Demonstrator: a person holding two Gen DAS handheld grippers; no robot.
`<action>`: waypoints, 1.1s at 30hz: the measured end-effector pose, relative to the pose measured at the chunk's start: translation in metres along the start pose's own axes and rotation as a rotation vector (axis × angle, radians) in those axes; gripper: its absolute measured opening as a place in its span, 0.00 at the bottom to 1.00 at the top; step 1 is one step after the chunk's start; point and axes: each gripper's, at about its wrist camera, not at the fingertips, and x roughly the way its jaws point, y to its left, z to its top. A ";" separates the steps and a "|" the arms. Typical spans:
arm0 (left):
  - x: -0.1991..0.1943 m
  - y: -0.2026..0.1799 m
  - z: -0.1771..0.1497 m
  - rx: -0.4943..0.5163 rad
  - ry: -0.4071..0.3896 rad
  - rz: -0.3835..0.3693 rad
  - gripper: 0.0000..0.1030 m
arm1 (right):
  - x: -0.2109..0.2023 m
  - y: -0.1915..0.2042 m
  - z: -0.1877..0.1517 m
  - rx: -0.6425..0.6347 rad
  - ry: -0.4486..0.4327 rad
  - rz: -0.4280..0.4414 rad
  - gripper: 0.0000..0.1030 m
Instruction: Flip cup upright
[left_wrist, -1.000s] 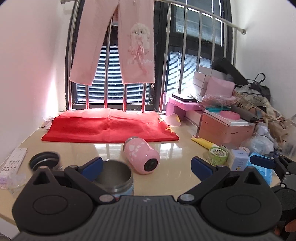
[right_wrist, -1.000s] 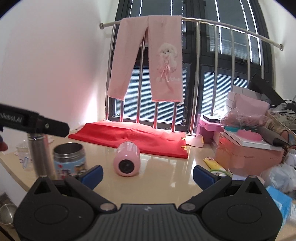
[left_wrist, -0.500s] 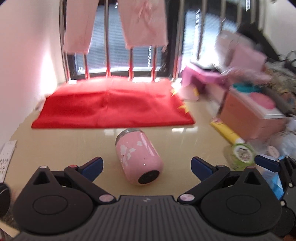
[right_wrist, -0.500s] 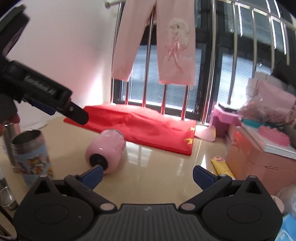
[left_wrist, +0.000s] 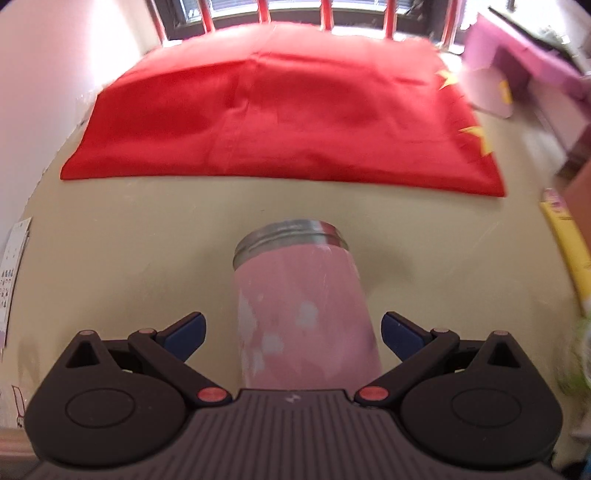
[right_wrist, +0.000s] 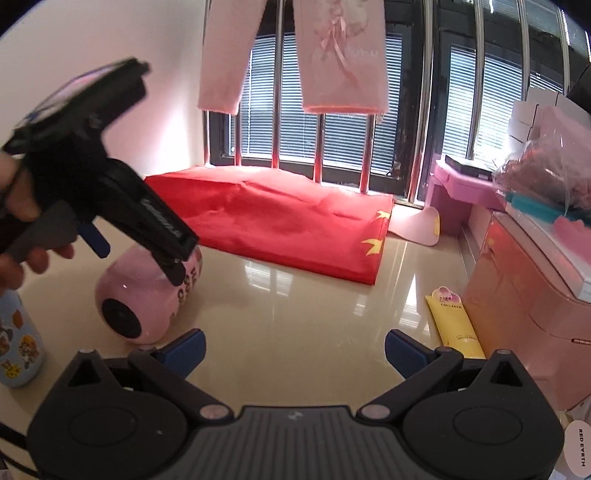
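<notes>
Left wrist view, left gripper spread wide astride toppled pink cup, right wrist view alone showing cup's dark base, right gripper gaping, unladen.

Daylight enters through the window ahead of both hand-held grippers; we find both views bright. The wall to the left washes out pale pink-white. The glossy surface throws streaked window reflections ahead of the right hand-held gripper. In the left wrist view we note heavy motion blur: the pink cup between the fingers is smeared, the right edge worst, with a soft shadow to the cup's right. The left hand-held gripper seen from the right is blurred. Fisheye bending curves the frame edges; corners vignette dark.
</notes>
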 end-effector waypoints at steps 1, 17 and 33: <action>0.011 0.001 0.004 0.000 0.037 0.002 0.97 | 0.001 -0.001 -0.002 0.003 0.006 0.005 1.00; -0.075 -0.001 -0.062 0.385 -0.005 -0.190 0.83 | -0.089 0.030 -0.023 -0.012 0.003 -0.075 1.00; -0.087 -0.049 -0.180 0.937 0.052 -0.159 0.84 | -0.168 0.051 -0.086 0.072 0.095 -0.206 1.00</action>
